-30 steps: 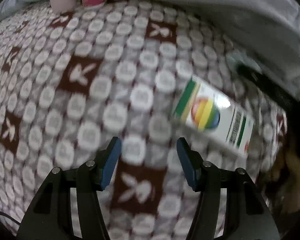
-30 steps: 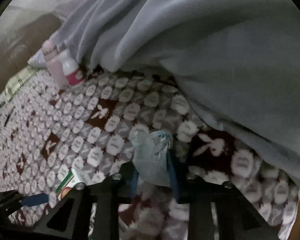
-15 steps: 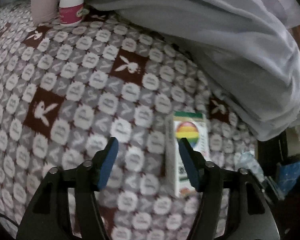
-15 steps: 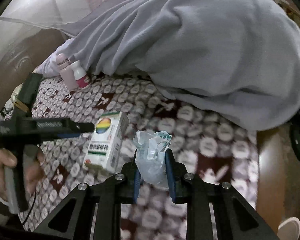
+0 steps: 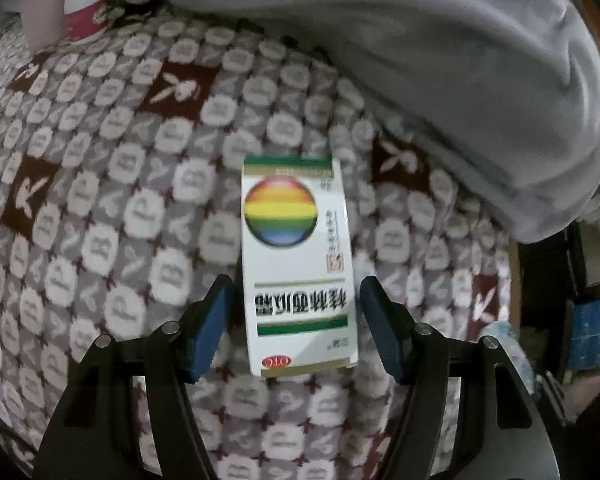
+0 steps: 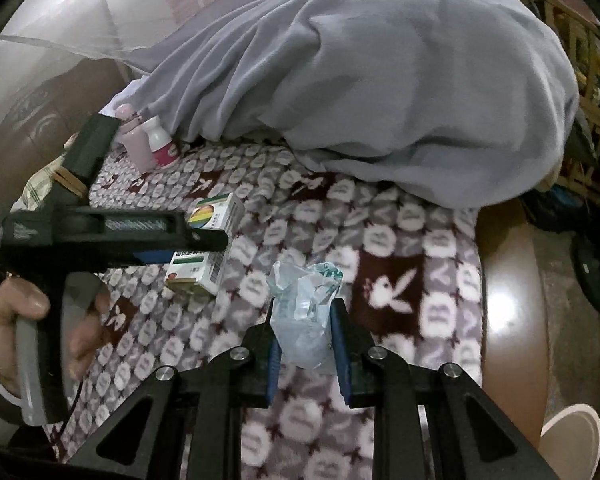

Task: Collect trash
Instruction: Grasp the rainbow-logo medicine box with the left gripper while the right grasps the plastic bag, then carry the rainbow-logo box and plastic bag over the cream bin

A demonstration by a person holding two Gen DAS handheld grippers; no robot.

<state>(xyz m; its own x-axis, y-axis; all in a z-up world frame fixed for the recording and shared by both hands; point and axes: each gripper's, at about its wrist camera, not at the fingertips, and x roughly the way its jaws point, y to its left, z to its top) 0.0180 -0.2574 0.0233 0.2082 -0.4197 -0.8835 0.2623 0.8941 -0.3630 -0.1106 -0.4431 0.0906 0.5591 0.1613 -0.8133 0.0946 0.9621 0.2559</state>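
A white medicine box [image 5: 296, 264] with a rainbow ball and green stripes lies flat on the patterned bedspread [image 5: 100, 200]. My left gripper [image 5: 296, 300] is open, its blue pads either side of the box's near half, not touching it. The box also shows in the right wrist view [image 6: 208, 248], partly behind the left gripper [image 6: 204, 240]. My right gripper [image 6: 306, 336] is shut on a crumpled clear plastic wrapper [image 6: 304, 308] and holds it above the bedspread [image 6: 380, 240].
A grey blanket [image 5: 420, 60] is heaped over the far and right side of the bed [image 6: 380, 80]. A pink bottle [image 6: 136, 148] and a small white bottle with a pink label [image 6: 162, 144] stand at the far left. The bed's edge and floor lie right.
My left gripper has swung and moved up until the box lies between its open fingers. My right gripper has pulled back and up, still holding the wrapper.
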